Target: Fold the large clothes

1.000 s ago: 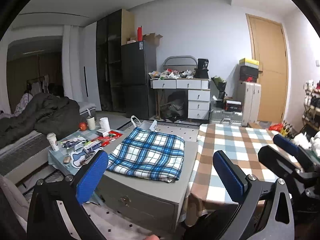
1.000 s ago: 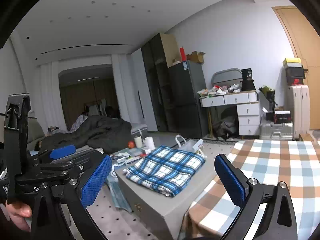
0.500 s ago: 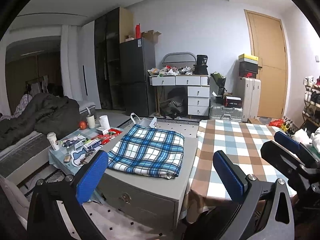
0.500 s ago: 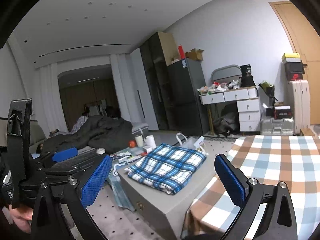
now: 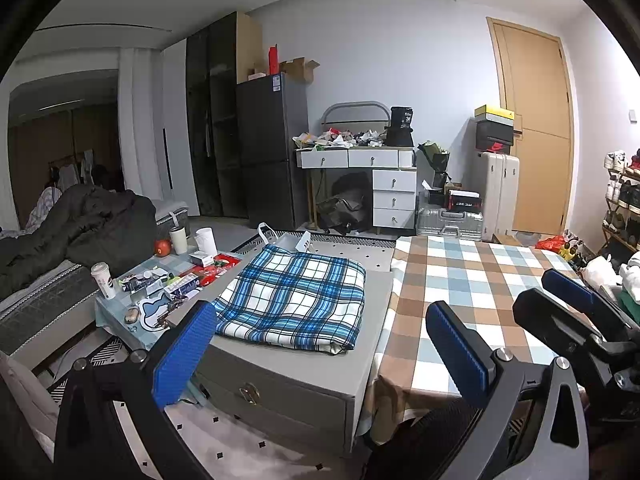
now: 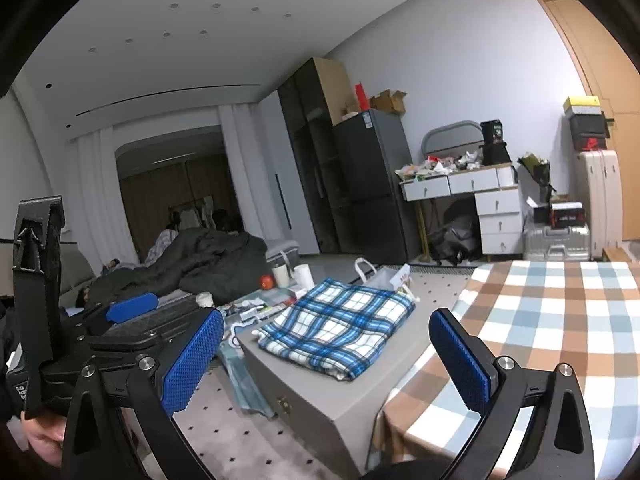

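Well ahead of the left gripper (image 5: 320, 344) fingers: folded plaid garment (image 5: 294, 300) flat on grey chest (image 5: 280, 380). Both grippers, right gripper (image 6: 328, 354) included, spread wide, empty, pulled back and raised since a second ago; fold seemingly finished.

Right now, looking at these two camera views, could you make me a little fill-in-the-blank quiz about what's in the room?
1. The folded plaid cloth is blue and ____.
2. It lies on top of a grey ____ with a brass latch.
3. The left gripper and right gripper both have their fingers ____, holding nothing.
4. The checkered tablecloth has nothing lying on it, so the cloth is ____ it.

Missing words: white; chest; open; beside
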The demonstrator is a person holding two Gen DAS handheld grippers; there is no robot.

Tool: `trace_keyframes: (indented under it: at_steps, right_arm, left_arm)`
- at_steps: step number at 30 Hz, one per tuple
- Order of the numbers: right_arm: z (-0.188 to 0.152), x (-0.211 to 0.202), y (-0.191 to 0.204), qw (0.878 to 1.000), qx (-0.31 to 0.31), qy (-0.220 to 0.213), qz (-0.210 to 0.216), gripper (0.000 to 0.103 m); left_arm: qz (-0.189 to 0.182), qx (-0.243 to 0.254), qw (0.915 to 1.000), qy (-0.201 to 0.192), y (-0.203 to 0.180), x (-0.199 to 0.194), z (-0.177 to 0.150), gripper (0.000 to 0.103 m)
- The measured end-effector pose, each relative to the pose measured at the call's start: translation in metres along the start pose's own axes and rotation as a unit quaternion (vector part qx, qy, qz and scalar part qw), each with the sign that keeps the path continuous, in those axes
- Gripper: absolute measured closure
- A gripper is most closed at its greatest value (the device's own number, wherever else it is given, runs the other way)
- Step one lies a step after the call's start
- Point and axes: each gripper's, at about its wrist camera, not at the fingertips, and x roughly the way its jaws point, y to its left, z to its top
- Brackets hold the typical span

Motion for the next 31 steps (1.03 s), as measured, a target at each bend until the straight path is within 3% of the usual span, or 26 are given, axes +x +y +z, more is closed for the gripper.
trace_keyframes:
  at_steps: [20,31]
  right_arm:
    - [-0.005,0.005,0.002,1.0,0.0,0.001,0.002,0.0]
    - [-0.012,0.002,-0.019,1.0,0.023,0.0,-0.003,0.0]
  left_arm:
    - [-0.013,0.001,0.9999,0.007,-0.003,0.004,-0.004,0.001]
    - [-0.027,0.018,0.9994,0.006,-0.024,0.012,-0.007,0.001]
